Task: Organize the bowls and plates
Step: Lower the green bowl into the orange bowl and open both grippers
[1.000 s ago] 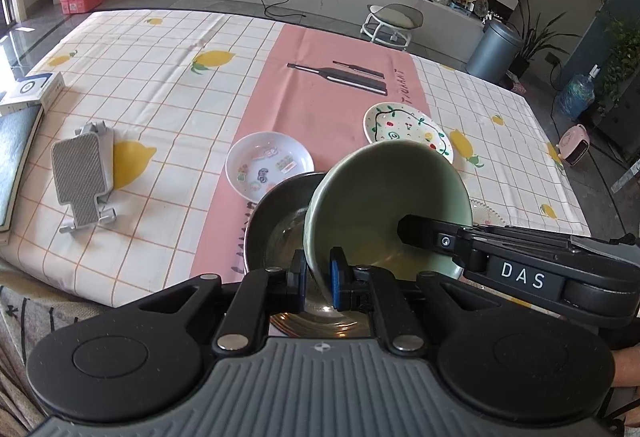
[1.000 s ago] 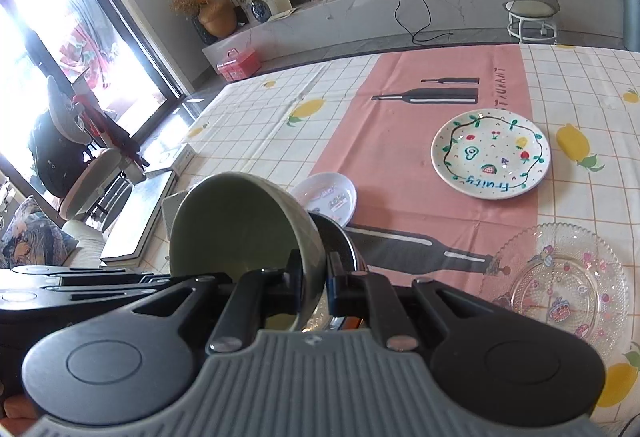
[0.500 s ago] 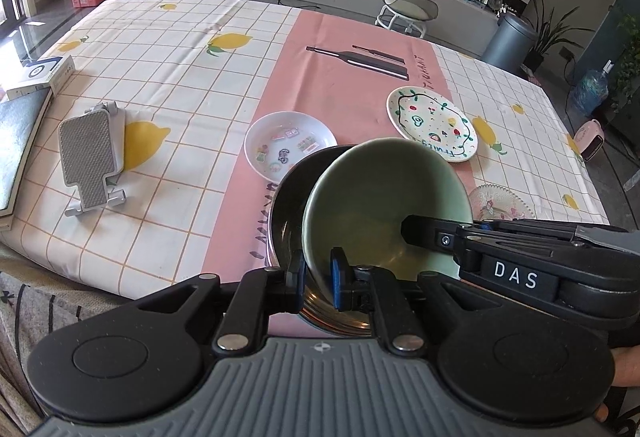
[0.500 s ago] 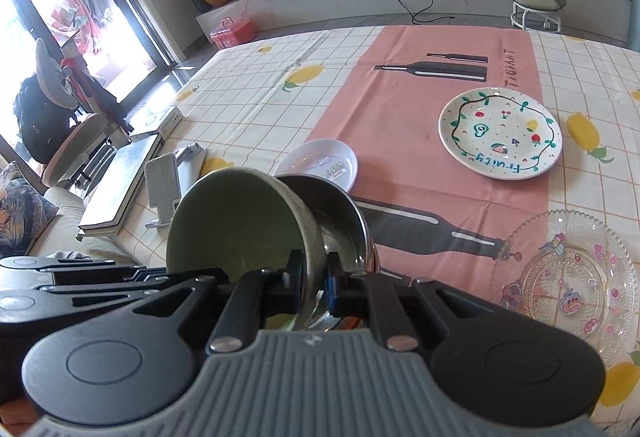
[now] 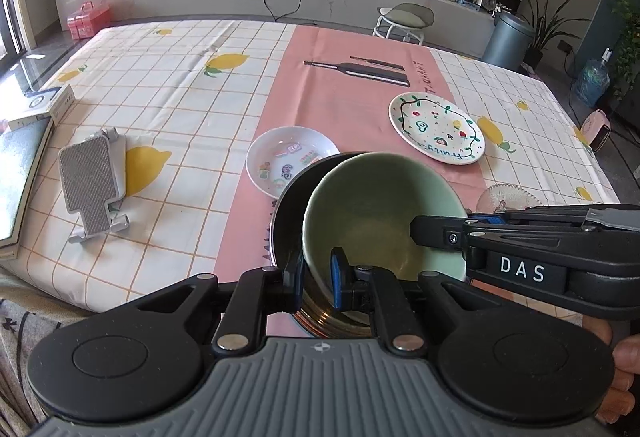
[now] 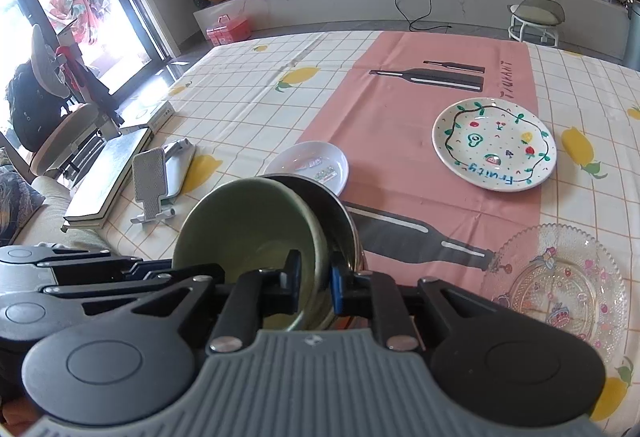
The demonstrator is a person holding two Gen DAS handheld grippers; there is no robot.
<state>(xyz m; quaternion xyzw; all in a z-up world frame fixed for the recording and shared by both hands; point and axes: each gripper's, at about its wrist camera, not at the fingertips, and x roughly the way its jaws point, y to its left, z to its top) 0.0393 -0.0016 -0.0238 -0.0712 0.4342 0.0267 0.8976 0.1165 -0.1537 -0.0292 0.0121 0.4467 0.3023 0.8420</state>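
Note:
Both grippers hold one green bowl (image 5: 376,213) by opposite sides of its rim. My left gripper (image 5: 317,279) is shut on its near-left rim; my right gripper (image 6: 314,285) is shut on its right rim and reaches in from the right in the left wrist view (image 5: 440,233). The green bowl (image 6: 248,229) is tilted and sits partly inside a steel bowl (image 5: 290,213) with a dark inside, also in the right wrist view (image 6: 340,221). A small white dish (image 5: 288,161) lies just beyond. A painted fruit plate (image 5: 436,127) lies farther right, and a clear glass plate (image 6: 556,285) to the right.
A grey phone stand (image 5: 90,183) lies on the tablecloth at left, with a book (image 5: 16,177) and a white box (image 5: 42,107) at the table's left edge. A stool (image 5: 404,19) and a bin (image 5: 508,39) stand beyond the far edge.
Both grippers have drawn back and up with the green bowl still gripped. The green bowl now leans less steeply in the steel bowl.

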